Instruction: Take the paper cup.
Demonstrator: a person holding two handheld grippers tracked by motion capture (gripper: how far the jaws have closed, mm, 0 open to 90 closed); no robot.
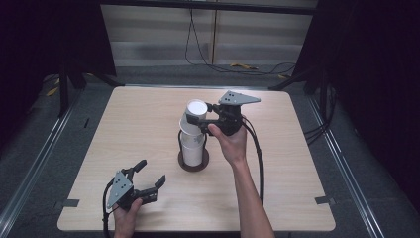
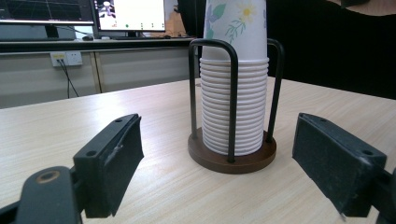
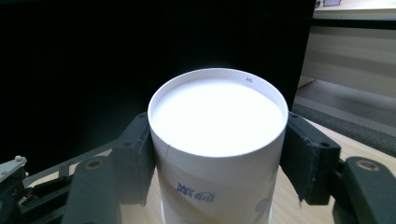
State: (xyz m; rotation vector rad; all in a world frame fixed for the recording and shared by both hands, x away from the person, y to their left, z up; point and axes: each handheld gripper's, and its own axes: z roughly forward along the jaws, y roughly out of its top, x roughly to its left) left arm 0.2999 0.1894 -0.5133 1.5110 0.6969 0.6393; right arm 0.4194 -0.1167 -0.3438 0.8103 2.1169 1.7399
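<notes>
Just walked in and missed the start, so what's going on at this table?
A person is working with a handheld gripper in each hand. The right gripper has its jaws closed on the top paper cup, which sits upside down on a stack of cups in a round wooden holder with black wire loops. The cup looks partly lifted and tilted off the stack. The left gripper hovers open near the table's front edge, pointed at the holder, holding nothing.

Overhead light brightens the desk (image 1: pixel 148 124); surroundings stay dark. Glare whitens the cup base (image 3: pixel 217 116). Near jaws look soft.
</notes>
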